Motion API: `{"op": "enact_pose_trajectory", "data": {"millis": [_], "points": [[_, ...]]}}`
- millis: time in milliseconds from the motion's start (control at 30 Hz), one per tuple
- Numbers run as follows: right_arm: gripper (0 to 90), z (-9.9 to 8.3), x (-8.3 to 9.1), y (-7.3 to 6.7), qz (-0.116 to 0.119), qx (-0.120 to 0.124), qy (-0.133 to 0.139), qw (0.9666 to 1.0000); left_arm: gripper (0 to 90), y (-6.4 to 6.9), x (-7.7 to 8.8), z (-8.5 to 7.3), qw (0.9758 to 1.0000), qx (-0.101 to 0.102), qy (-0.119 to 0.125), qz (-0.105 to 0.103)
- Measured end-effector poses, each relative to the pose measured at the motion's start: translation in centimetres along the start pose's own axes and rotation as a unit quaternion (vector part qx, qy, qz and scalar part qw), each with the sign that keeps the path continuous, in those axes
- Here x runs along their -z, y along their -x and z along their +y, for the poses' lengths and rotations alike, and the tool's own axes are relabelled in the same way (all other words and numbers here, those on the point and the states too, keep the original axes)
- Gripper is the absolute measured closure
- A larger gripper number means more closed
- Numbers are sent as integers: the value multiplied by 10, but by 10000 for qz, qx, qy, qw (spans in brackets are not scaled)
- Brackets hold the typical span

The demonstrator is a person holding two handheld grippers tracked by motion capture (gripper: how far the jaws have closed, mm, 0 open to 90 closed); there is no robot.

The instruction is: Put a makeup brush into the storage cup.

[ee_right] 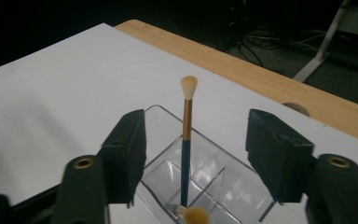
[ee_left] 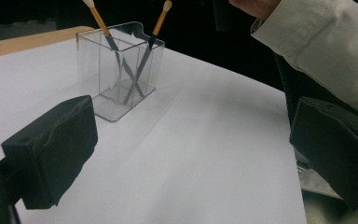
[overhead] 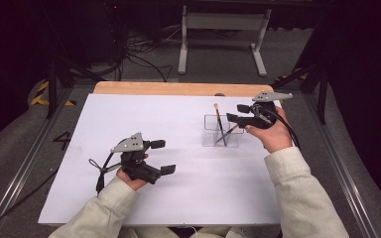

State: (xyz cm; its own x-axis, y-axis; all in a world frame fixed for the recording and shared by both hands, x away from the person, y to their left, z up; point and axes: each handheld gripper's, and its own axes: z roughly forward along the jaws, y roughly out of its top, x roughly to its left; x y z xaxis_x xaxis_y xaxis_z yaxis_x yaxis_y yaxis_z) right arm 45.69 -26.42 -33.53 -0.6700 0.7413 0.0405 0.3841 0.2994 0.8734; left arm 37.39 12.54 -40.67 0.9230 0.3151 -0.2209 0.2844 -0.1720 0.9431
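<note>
Since the right gripper (overhead: 239, 113) has its fingers spread, nothing pinched, the makeup brush (ee_right: 186, 140) stands free in the clear organizer (ee_right: 223, 186) on the table (overhead: 144, 119). Light, thin, slick handle; I'd pinch mid-handle. Left gripper (overhead: 161, 156) is released too.

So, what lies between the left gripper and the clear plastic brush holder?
Only bare white table sheet lies between the left gripper and the clear plastic brush holder, as the left gripper view shows.
</note>
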Motion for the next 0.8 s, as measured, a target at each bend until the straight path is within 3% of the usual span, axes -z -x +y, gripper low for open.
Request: {"op": "enact_pose_trajectory", "data": {"millis": [200,400,700,800], "points": [[273,-7,14,-2,-94,94,229,9996,14,-1,6,-1,10000,-37,-12,56],[259,-16,36,-10,-77,209,580,9981,14,1,13,-2,9999,-36,6,112],[234,-25,58,-24,42,428,829,9956,13,0,32,-5,9997,-86,71,229],[220,-29,66,-29,67,506,900,9946,12,1,37,-8,9996,-13,66,281]]}}
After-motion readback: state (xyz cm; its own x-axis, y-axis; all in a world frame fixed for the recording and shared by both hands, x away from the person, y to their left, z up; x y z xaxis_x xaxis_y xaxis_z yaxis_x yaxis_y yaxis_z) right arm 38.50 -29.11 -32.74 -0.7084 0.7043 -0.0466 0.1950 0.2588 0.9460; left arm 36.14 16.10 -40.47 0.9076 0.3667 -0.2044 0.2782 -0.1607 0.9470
